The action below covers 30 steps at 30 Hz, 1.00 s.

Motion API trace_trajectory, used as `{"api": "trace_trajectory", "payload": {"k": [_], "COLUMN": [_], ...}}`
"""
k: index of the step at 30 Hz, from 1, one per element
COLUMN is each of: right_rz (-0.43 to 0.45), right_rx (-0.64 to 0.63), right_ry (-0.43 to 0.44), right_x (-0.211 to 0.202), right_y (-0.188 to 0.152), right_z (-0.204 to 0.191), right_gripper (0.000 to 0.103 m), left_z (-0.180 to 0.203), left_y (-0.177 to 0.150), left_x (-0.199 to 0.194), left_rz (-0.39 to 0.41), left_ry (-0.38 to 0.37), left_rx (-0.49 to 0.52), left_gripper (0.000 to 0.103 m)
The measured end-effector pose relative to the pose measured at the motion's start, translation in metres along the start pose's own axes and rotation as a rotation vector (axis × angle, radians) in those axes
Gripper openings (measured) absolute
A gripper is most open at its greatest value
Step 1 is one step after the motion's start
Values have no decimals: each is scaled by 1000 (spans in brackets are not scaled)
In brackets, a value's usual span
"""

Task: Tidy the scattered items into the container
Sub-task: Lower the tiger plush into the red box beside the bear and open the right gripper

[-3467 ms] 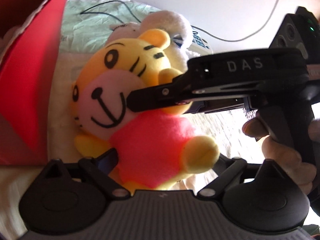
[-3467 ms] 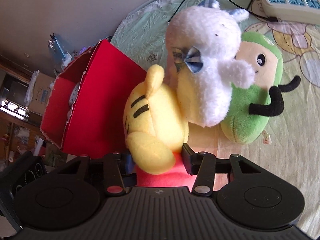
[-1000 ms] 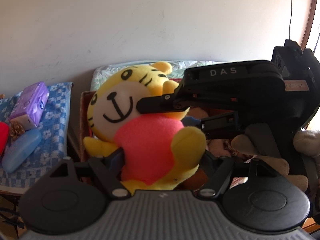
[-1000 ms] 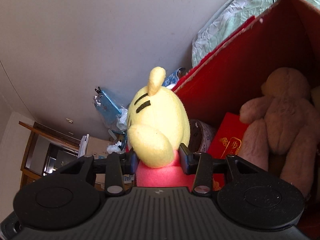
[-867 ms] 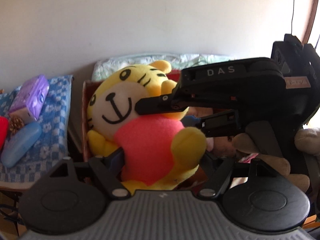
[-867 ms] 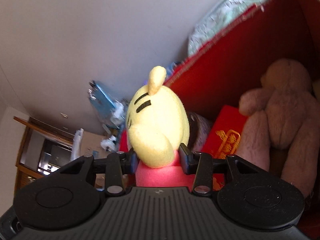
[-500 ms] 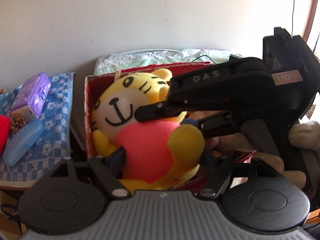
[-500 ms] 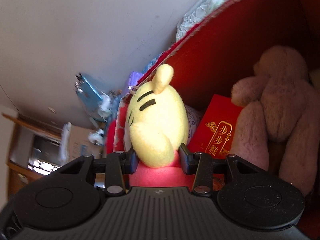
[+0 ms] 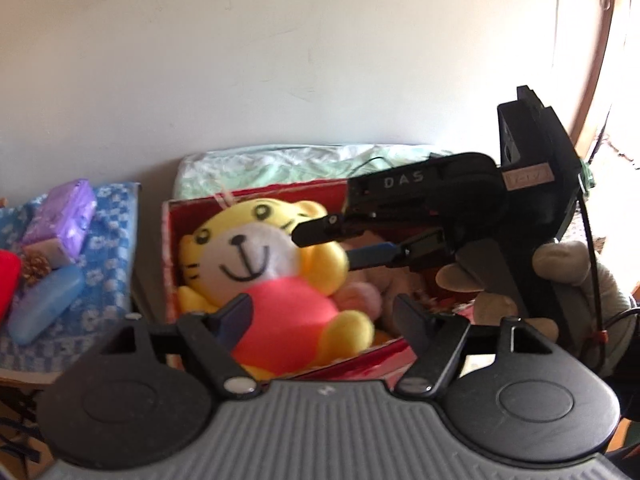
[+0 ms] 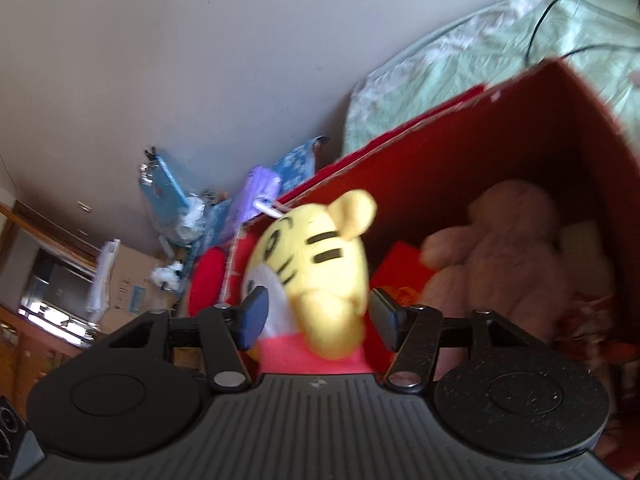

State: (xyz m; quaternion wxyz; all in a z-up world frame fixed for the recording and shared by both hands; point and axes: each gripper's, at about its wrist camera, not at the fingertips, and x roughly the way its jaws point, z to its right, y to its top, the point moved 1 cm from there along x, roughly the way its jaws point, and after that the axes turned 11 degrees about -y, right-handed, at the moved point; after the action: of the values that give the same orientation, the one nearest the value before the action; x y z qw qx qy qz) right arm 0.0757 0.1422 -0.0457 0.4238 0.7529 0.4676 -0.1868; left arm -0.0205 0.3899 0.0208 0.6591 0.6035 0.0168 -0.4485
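Now your right gripper is opening off the yellow plush tiger in its pink shirt, which has dropped from your earlier two-handed carry into the red cardboard box; your left gripper stands released, so this toy is stowed.

You see the bed under a pale green sheet running behind the red box, with a black cable lying on it. Left of the box, a blue checked cloth carries a purple packet and a blue case.
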Motion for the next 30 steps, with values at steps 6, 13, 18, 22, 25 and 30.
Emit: {"api": "trace_trajectory", "payload": {"k": [6, 13, 18, 22, 25, 30], "right_rz": [-3, -72, -87, -122, -110, -77], "right_rx": [-100, -115, -126, -101, -94, -94], "right_ry": [-95, -78, -57, -66, -57, -59], "right_x": [10, 32, 42, 49, 42, 31], "right_y": [-2, -14, -13, -13, -11, -9], "right_z": [-24, -31, -39, -34, -33, -35], "right_gripper": [30, 29, 28, 28, 29, 31], "left_z": [-7, -23, -27, -28, -25, -25], "left_y": [-3, -6, -8, -7, -6, -4], "left_x": [31, 33, 30, 33, 30, 32], "left_rz": [-77, -87, -87, -91, -81, -84], "left_ry": [-26, 10, 42, 36, 33, 51], "left_rx": [-70, -103, -102, -117, -112, -119], "left_gripper": [72, 69, 69, 69, 70, 74]}}
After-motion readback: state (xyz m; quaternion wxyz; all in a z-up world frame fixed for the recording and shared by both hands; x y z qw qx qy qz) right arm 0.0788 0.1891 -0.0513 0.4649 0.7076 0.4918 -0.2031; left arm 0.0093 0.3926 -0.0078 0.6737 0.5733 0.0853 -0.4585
